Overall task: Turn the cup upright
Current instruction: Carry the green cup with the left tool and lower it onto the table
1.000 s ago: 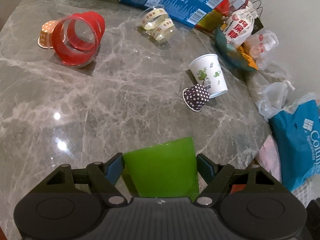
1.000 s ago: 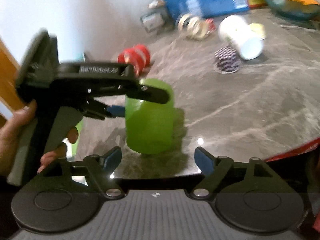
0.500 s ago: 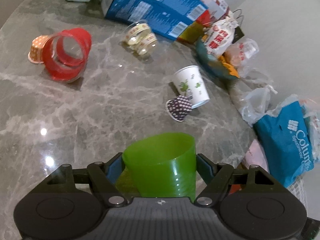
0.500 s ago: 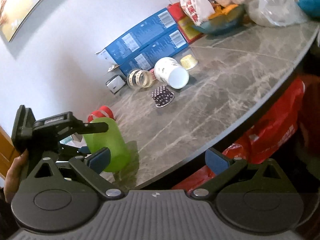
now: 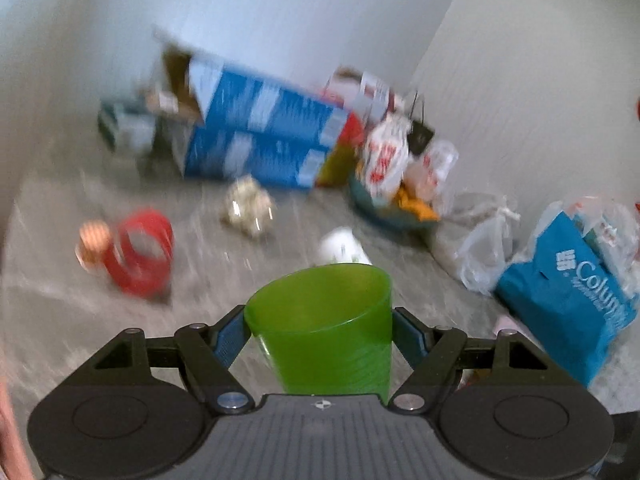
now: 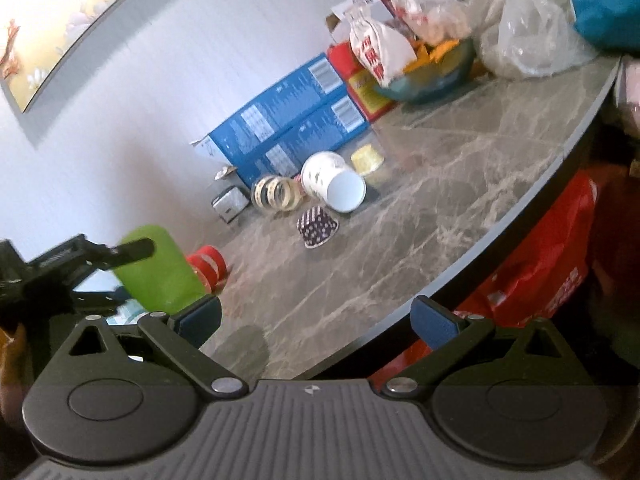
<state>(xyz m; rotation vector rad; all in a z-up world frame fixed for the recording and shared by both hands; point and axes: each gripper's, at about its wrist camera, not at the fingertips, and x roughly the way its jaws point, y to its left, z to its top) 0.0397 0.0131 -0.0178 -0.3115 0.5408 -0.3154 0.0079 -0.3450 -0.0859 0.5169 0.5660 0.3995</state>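
The left gripper (image 5: 319,330) clamps the empty green cup (image 5: 326,332) at lower centre. The right gripper (image 6: 316,320) gapes, holding nothing. At right, a blue bag (image 5: 568,292) reads "Colum…".

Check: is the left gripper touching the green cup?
Touching. The left wrist view shows both pads of the left gripper pressed against the sides of the green cup.

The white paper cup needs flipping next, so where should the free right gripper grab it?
Grip the white paper cup across its side wall near the middle. It lies on its side, mouth toward the table edge, so bring the open right gripper down from above, fingers straddling the wall.
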